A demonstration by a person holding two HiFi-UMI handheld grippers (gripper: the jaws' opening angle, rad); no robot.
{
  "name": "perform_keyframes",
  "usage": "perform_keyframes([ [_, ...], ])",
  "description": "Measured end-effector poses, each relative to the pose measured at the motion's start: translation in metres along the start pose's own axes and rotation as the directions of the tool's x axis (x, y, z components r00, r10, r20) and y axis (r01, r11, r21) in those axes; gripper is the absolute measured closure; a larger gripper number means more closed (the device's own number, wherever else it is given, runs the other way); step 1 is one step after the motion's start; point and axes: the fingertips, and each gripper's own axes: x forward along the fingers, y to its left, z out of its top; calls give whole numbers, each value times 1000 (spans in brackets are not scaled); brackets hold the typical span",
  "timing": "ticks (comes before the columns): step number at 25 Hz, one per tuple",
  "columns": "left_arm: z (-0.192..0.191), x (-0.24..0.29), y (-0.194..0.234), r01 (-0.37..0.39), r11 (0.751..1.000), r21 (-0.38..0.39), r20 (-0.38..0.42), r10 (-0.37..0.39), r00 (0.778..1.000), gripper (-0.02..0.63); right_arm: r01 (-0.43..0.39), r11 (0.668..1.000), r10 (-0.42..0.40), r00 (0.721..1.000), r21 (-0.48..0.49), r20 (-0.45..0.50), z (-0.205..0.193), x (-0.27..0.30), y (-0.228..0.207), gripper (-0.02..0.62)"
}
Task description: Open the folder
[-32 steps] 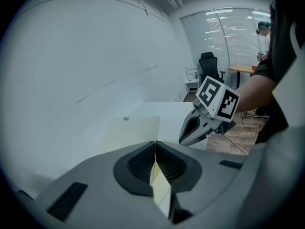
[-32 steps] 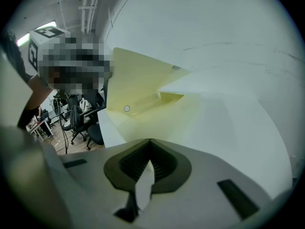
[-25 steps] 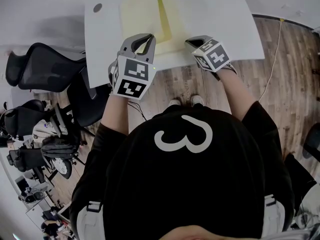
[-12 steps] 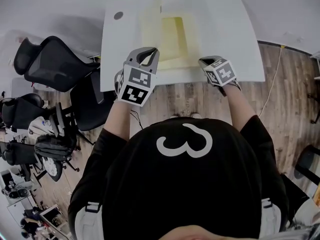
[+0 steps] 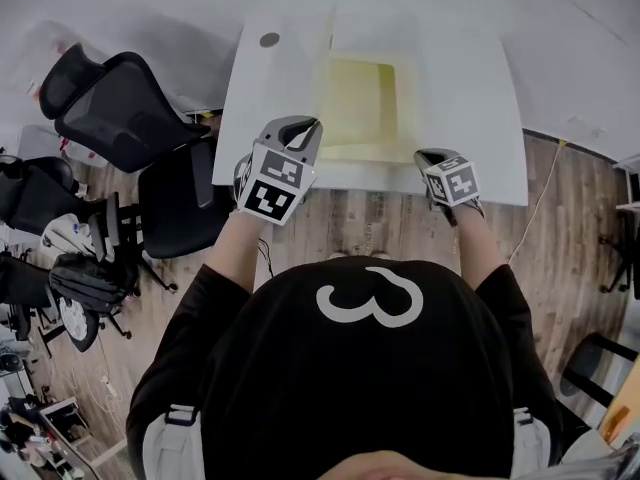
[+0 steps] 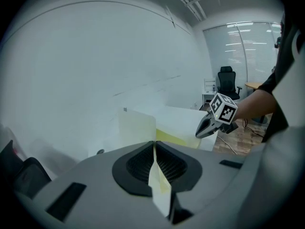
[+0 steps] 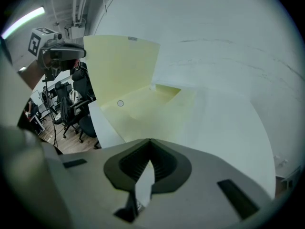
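A pale yellow folder [image 5: 366, 108] lies on the white table [image 5: 470, 88], its front cover [image 7: 121, 66] lifted to about upright along the folder's left side. My left gripper [image 5: 312, 126] is shut on the near edge of that cover [image 6: 137, 128], and the thin yellow sheet runs between its jaws [image 6: 155, 144]. My right gripper [image 5: 425, 156] sits low at the folder's near right corner. It is shut on the edge of the lower sheet [image 7: 157, 109], which stays flat on the table. The left gripper view shows the right gripper [image 6: 209, 125] beyond the cover.
Black office chairs [image 5: 120, 118] stand close to the table's left side. A round cable hole [image 5: 269, 40] is at the table's far left corner. A wooden floor [image 5: 560, 228] with a thin cable lies to the right. A white wall rises behind the table.
The left gripper has carried the cover leftward and a little up, swinging it from a narrow raised flap to upright and baring the yellow inside. The right gripper has kept its hold in place.
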Motion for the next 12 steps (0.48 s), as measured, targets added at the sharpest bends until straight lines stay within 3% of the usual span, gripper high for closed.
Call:
perform_keyframes([
  [7, -24, -17, 23, -1, 998, -60, 5, 1, 1000, 584, 14, 999, -14, 1000, 32, 10, 1, 0, 0, 571],
  [12, -45, -30, 45, -5, 986, -165, 25, 9, 1000, 584, 36, 998, -37, 999, 53, 3, 1, 1, 1, 571],
])
